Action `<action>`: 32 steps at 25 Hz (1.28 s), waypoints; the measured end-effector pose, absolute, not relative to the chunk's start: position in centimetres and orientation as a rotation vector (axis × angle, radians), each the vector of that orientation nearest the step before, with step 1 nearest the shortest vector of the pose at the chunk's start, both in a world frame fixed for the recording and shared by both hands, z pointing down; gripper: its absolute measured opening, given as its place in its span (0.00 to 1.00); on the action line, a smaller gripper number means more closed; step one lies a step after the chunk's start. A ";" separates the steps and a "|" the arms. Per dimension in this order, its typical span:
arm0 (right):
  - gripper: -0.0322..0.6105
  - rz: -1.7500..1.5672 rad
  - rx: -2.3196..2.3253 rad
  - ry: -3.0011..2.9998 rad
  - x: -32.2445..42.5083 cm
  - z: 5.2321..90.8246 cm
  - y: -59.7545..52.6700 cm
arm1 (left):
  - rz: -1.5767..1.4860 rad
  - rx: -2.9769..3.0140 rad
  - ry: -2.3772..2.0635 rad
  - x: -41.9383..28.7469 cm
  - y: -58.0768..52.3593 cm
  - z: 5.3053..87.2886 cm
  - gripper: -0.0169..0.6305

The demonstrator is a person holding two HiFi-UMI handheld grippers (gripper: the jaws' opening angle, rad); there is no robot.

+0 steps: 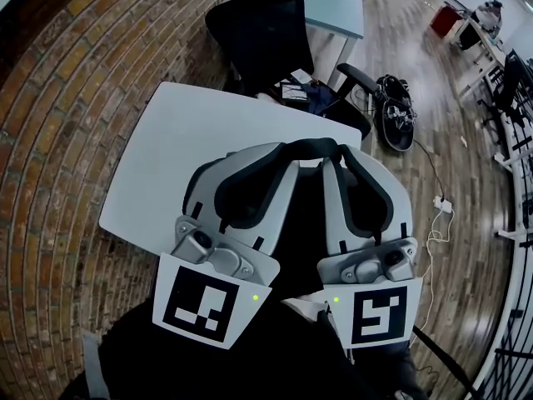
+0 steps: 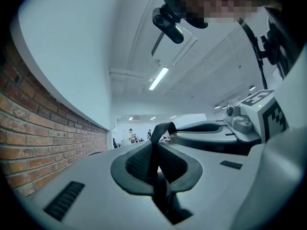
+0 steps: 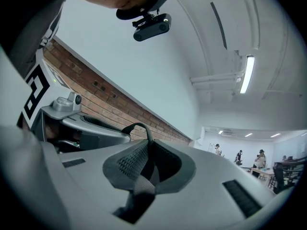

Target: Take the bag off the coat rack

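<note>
A black webbing strap [image 1: 312, 147] of the bag runs across the tips of both grippers, which are held side by side and point forward. My left gripper [image 1: 268, 161] is shut on the strap [image 2: 160, 131], which rises from between its ribbed pads [image 2: 139, 164] and loops over to the other gripper. My right gripper [image 1: 343, 163] is shut on the same strap [image 3: 139, 127], pinched between its pads [image 3: 128, 164]. A dark mass [image 1: 304, 219] shows between and under the two grippers; I cannot tell whether it is the bag's body. No coat rack is in view.
A white table [image 1: 158, 165] stands just ahead, under the grippers. Behind it are a black office chair [image 1: 258, 32] and a pale desk [image 1: 337, 2]. On the wooden floor to the right lie a black bundle [image 1: 396, 111] and a power strip with cables [image 1: 441, 204].
</note>
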State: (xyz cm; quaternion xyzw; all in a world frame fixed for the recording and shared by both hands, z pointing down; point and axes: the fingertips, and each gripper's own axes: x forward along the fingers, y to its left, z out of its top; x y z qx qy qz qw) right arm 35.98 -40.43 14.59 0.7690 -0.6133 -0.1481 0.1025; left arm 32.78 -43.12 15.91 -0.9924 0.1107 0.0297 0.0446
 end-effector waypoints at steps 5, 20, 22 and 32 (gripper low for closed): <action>0.11 -0.412 2.278 -1.787 38.4 15.2 -42.4 | 0.048 -3.049 0.311 35.3 -45.1 16.6 0.09; 0.16 -0.342 2.325 -1.849 42.9 16.6 -46.7 | -0.040 -3.108 0.282 40.5 -51.0 19.6 0.09; 0.16 -0.341 2.336 -1.861 43.1 16.4 -46.2 | -0.041 -3.120 0.298 41.1 -52.0 19.9 0.09; 0.16 -0.258 2.357 -1.747 43.7 19.0 -44.2 | -0.039 -3.143 0.265 43.3 -53.3 20.9 0.09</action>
